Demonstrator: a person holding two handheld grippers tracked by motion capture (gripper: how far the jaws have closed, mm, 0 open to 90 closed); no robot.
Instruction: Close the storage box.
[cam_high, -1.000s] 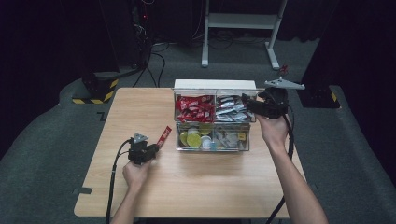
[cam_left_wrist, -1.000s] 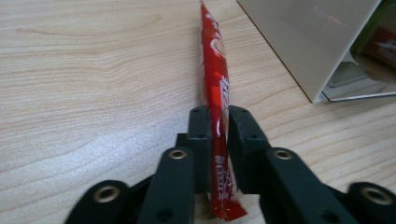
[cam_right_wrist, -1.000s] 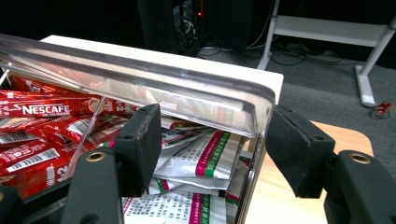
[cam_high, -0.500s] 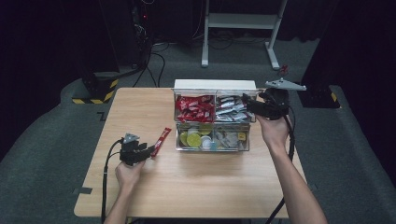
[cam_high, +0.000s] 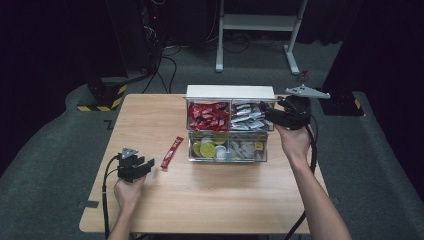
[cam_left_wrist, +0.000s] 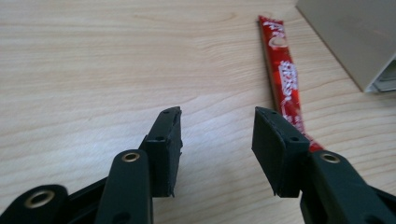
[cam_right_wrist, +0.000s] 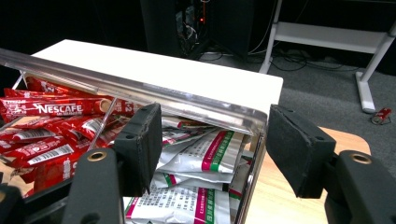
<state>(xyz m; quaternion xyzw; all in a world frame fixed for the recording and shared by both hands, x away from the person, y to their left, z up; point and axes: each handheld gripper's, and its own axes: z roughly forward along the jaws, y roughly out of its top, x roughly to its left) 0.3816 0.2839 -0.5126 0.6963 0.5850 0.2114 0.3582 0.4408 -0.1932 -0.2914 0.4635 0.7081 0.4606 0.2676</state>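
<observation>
Lying flat on the wooden table (cam_high: 215, 200), the red Nescafé stick (cam_high: 172, 152) sits free beside the spread, just-opened left gripper (cam_left_wrist: 217, 135); the right gripper (cam_right_wrist: 212, 144) straddles the clear organiser's (cam_high: 227, 150) corner wall, jaws apart.

I see the red sachet (cam_high: 172, 152) lying flat on the counter (cam_high: 150, 120), free of any grip. It is a long, narrow stick packet, red with white print along its length and crimped ends. In the high view it rests at a slant, its far end leaning toward the clear organiser box (cam_high: 227, 131), just off that box's front left corner and apart from it. From my left gripper view the red sachet (cam_left_wrist: 285, 77) runs away from me along the wood grain, its near end passing behind the right-hand jaw, its far end close to the box's pale wall (cam_left_wrist: 345, 42).
</observation>
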